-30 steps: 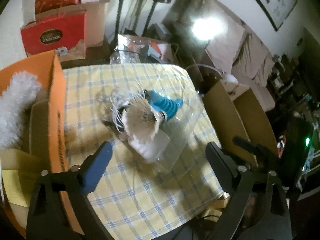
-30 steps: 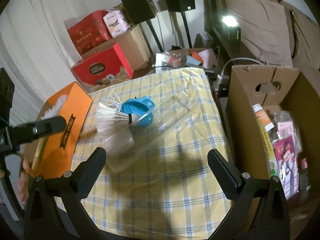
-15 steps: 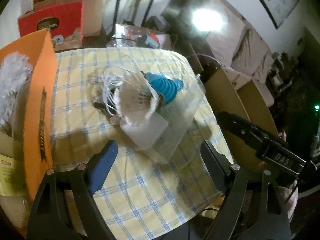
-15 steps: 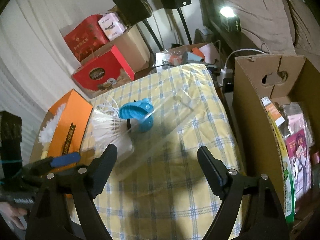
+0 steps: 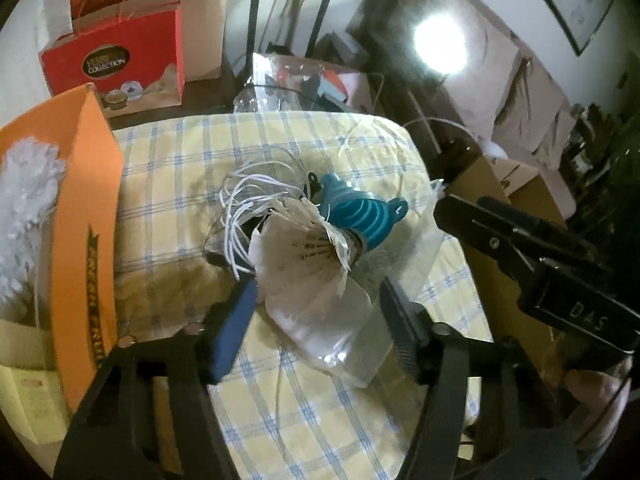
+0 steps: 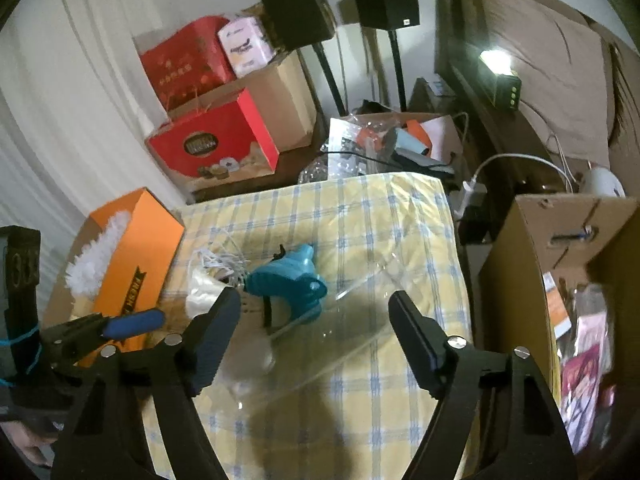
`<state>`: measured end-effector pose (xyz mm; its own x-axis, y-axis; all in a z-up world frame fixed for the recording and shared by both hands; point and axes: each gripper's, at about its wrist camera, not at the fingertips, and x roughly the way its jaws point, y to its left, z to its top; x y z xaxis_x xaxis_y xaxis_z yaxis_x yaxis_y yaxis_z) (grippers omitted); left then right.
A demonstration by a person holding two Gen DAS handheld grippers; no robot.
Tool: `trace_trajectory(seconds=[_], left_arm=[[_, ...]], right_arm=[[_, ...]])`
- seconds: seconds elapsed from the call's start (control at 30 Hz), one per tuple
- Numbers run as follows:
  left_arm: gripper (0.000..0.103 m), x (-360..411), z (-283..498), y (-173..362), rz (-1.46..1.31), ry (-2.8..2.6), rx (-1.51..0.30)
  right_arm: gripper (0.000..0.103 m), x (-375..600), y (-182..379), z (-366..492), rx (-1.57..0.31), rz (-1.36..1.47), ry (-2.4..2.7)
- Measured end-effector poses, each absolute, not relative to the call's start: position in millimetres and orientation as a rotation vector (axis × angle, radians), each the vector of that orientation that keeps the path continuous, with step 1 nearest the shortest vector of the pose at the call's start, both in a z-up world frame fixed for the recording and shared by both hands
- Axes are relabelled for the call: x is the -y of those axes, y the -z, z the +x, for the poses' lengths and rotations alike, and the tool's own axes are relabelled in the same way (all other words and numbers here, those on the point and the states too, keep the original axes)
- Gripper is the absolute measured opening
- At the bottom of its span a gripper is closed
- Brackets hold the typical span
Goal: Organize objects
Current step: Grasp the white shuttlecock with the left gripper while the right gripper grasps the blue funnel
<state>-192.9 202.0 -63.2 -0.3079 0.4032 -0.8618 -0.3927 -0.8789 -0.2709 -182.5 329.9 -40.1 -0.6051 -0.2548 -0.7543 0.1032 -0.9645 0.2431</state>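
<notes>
Two hand-held grippers close on a small heap at the middle of a checked table (image 5: 168,168); the heap is a white shuttlecock (image 5: 308,248), a teal funnel (image 5: 360,216) and a tangle of white cord (image 5: 248,196), all lying on or partly inside a clear plastic bag (image 5: 344,344); an orange box (image 5: 86,216) holding a white duster (image 5: 24,216) stands at the table's left edge, and a brown carton (image 6: 532,264) of packets sits off its right side. The left gripper (image 5: 316,320) is released, its jaws spread to either side of the bag's near end, with the shuttlecock's skirt flaring toward the camera just beyond the tips; whether the pads touch the plastic cannot be told. The right gripper (image 6: 316,320) is likewise released, holding nothing, its jaws framing the funnel and the bag from the other side. The relation that matters: the shuttlecock's long axis runs away from the left fingers, skirt nearest, cork end against the funnel; the left gripper looks the nearer, so a straight closing squeeze across the bag or skirt seems its likely move; the funnel lies nearer the right gripper's line.
</notes>
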Motion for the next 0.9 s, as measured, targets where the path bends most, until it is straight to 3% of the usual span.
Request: trace_trajectory(seconds=[0.1,0.23,0.3,0.37,0.53,0.7,0.9], left_arm=[[0.038,-207,-197,72,-1.485,-2.192,-0.008],[0.027,-207,-201,77,-1.492,-2.183,0.011],[0.014,-207,-201,77,-1.483,-2.183,0.011],[0.009,-207,-200,77,-1.479,-2.168,0.009],[0.004,-201,-197,67,-1.452,-2.162,0.025],[0.004,-189,-188,44,-1.391,-2.161,0.059],[0.004,-167,-180,14,-1.333,-2.197,0.079]], right_arm=[[0.074,-327,42,-191,0.210,1.300,2.624],[0.066,-326,46,-204,0.179,1.333,2.590],[0.066,-324,49,-211,0.155,1.359,2.566],[0.064,-319,51,-216,0.121,1.376,2.541],[0.059,-303,59,-226,0.031,1.405,2.482],[0.059,-303,60,-230,0.122,1.399,2.446],[0.074,-301,64,-248,0.237,1.465,2.413]])
